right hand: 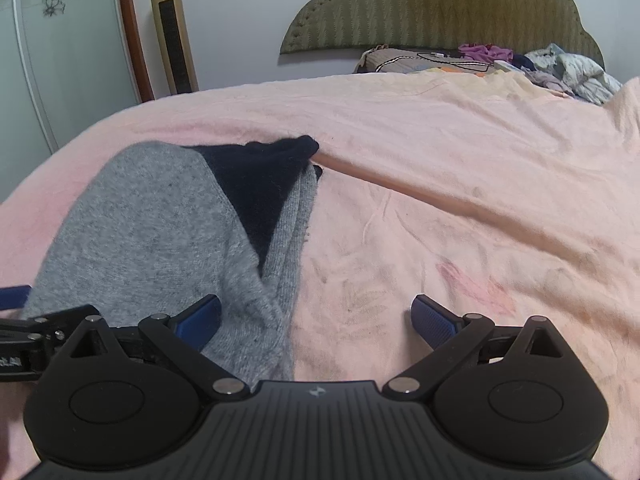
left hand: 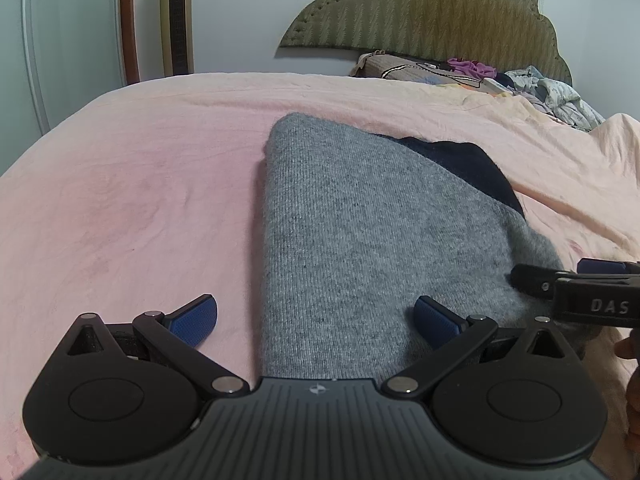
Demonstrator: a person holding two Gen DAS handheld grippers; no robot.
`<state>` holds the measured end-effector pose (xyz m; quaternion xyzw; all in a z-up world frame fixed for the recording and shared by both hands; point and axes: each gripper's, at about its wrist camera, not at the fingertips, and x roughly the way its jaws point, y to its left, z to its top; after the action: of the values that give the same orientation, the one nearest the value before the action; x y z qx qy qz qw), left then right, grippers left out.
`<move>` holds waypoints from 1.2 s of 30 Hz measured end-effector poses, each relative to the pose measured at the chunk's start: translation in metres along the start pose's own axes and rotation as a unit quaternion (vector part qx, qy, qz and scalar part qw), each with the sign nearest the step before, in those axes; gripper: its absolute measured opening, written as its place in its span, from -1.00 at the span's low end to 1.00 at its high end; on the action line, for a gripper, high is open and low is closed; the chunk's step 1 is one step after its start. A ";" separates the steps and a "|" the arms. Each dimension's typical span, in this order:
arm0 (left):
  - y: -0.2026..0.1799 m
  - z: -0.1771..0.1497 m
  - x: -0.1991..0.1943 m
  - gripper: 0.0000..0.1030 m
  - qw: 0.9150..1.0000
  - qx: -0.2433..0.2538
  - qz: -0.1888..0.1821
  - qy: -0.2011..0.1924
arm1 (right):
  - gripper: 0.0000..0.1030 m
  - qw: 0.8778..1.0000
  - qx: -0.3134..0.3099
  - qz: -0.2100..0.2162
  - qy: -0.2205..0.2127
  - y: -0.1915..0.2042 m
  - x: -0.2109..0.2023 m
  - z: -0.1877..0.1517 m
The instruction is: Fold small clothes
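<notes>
A grey knit garment [left hand: 360, 232] with a dark navy part [left hand: 468, 164] lies folded lengthwise on the pink bed cover [left hand: 140, 184]. My left gripper [left hand: 316, 316] is open, low over the garment's near left edge, one pad over the cover and one over the knit. My right gripper [right hand: 316, 316] is open and empty at the garment's near right edge [right hand: 276, 280]; its left pad [right hand: 200, 316] is over the grey knit. The garment [right hand: 152, 224] shows its navy part [right hand: 264, 184] in the right wrist view. The right gripper also shows in the left wrist view [left hand: 580, 284].
A green padded headboard [left hand: 432, 12] stands at the far end. Pillows and a pile of loose clothes [left hand: 552, 92] lie below it at the far right. A gold tower fan [right hand: 172, 32] and a wardrobe door [right hand: 60, 40] stand left of the bed.
</notes>
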<state>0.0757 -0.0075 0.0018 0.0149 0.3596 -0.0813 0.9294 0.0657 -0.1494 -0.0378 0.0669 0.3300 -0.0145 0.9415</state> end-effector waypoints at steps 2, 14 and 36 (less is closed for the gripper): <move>-0.001 -0.001 -0.003 1.00 1.000 0.000 0.003 -0.002 | 0.98 1.000 0.000 0.006 -0.004 0.001 -0.006 -0.001; -0.003 -0.005 -0.013 1.00 1.000 -0.003 0.007 -0.004 | 0.98 1.000 -0.001 0.007 -0.003 0.004 -0.016 -0.007; 0.004 -0.019 -0.037 1.00 1.000 -0.017 0.006 -0.007 | 0.98 1.000 -0.006 0.001 -0.007 0.018 -0.044 -0.029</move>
<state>0.0369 0.0029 0.0119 0.0008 0.3543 -0.0694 0.9325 0.0150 -0.1280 -0.0307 0.0609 0.3236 -0.0124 0.9442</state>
